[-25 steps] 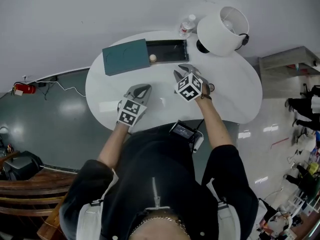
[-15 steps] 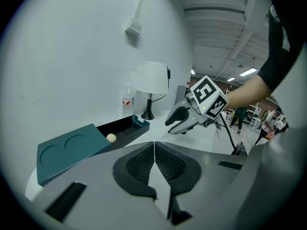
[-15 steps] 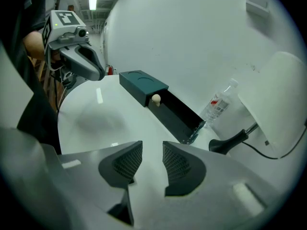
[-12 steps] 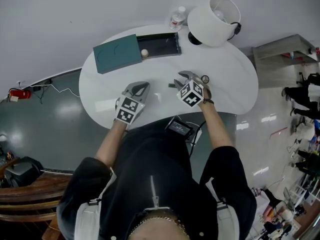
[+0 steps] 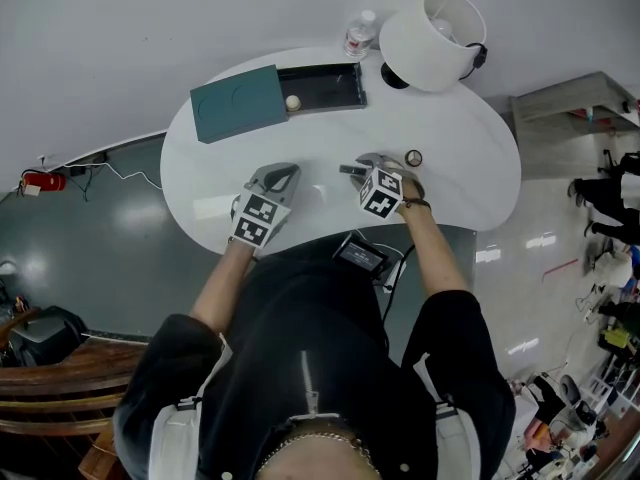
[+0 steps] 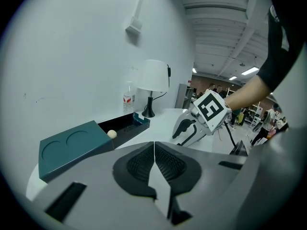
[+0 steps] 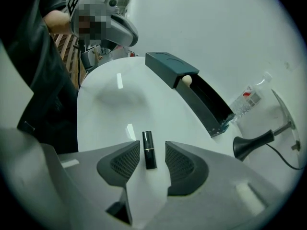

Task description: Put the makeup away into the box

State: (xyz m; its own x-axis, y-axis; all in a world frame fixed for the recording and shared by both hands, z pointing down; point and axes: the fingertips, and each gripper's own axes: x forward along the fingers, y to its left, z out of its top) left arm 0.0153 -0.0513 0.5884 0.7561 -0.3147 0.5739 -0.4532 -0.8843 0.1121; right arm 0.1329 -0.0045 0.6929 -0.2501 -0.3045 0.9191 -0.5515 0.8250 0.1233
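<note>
Head view — high overhead, facing steeply down, takes in the whole white table. Left gripper view: low, near tabletop, facing the teal box. Right gripper view — close, tilted down; all share that box.

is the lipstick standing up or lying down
Lying down: the lipstick lies flat on the white table between the right gripper's jaws, which have just been opening and touch neither side of it.

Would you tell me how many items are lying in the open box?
1: a cream ball in the box, right beside the teal lid; more may be hidden under that lid.
</note>
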